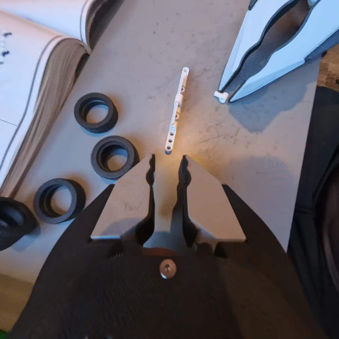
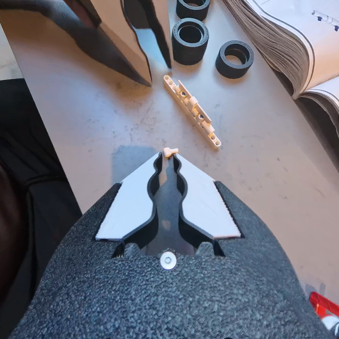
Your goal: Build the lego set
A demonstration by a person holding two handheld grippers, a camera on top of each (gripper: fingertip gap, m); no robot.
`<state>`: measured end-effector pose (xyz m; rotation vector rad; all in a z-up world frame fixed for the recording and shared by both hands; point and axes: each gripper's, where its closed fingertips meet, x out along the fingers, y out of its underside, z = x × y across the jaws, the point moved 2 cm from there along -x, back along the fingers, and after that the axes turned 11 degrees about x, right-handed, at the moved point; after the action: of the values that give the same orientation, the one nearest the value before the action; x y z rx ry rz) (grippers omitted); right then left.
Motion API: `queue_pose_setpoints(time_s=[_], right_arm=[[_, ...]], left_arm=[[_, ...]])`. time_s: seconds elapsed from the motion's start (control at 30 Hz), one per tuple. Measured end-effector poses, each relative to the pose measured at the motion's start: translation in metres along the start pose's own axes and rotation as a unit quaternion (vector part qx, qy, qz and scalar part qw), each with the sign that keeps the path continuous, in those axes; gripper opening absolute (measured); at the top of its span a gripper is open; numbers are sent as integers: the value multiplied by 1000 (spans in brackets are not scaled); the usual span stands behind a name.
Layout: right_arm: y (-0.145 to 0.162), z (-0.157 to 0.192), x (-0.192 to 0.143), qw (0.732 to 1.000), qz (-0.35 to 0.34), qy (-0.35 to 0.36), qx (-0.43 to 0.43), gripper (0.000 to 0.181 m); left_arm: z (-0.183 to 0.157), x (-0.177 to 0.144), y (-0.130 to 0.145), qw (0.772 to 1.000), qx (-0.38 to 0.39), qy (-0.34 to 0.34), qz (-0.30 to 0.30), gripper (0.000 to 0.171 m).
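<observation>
A long white beam assembly [image 1: 176, 110] with small pins and connectors on it lies on the grey table; it also shows in the right wrist view [image 2: 192, 111]. My left gripper [image 1: 167, 157] is open and empty, its tips just short of the beam's near end. My right gripper [image 2: 168, 155] is shut on a small white connector piece [image 2: 169, 151], held at its tips above the table, a little apart from the beam. The same piece [image 1: 221, 95] and the right gripper [image 1: 226, 94] show at the upper right of the left wrist view.
Several black rubber tyres [image 1: 96, 112] [image 1: 113, 157] [image 1: 59, 200] lie left of the beam, also seen in the right wrist view [image 2: 189, 41] [image 2: 235, 59]. An open instruction booklet [image 1: 27, 73] [image 2: 293, 45] lies beyond them. The table edge [image 1: 304, 146] runs along the right. One gripper's finger ends stand about 10 cm off the other's.
</observation>
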<state>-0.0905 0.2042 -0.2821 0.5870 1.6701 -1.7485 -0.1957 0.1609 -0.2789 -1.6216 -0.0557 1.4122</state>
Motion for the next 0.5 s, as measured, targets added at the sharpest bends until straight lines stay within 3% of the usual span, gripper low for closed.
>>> queue_pose_setpoints(time_s=[0.23,0.5], right_arm=[[-1,0,1,1000,-6,-20,5,8],[10,-2,-25,999,-26,-22,13,7]], left_arm=[[-9,25,-25,1000,7,6,-23,5],[-21,30,-34,999,4,-8,-37,24]])
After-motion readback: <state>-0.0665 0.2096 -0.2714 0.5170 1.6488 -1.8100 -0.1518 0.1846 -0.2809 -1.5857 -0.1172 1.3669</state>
